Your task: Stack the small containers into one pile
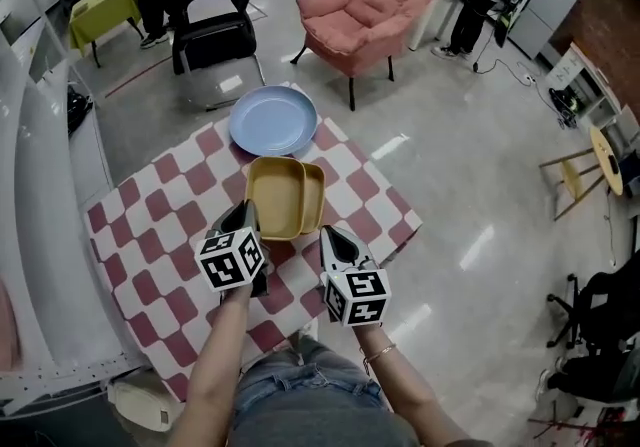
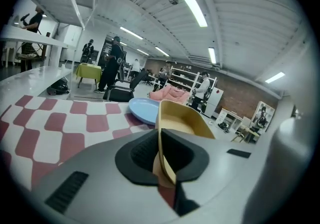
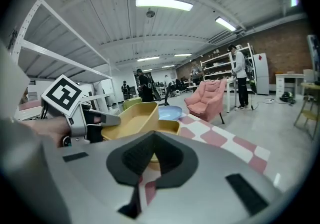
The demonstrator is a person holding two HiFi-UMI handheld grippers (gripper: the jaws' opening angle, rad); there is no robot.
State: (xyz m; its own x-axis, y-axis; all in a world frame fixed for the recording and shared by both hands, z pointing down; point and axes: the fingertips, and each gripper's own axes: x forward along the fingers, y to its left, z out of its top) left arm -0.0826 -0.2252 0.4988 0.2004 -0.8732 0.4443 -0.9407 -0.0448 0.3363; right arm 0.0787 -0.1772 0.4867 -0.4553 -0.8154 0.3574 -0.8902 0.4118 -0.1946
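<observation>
A yellow container (image 1: 272, 197) is tilted over a second, smaller yellow container (image 1: 314, 197) on the red-and-white checked table (image 1: 150, 225). My left gripper (image 1: 250, 227) is shut on the near wall of the tilted container (image 2: 182, 118); the wall shows edge-on between the jaws of the left gripper (image 2: 161, 143). The right gripper (image 1: 335, 238) hovers just right of it, near the lower container's near corner. In the right gripper view the right gripper (image 3: 152, 140) is shut with nothing held. Beyond it are the raised container (image 3: 131, 118) and the lower one (image 3: 169, 127).
A light blue plate (image 1: 272, 120) lies on the table's far corner behind the containers. A black office chair (image 1: 215, 30) and a pink armchair (image 1: 365, 5) stand on the floor beyond. The table's right edge runs close to the right gripper. People stand far off.
</observation>
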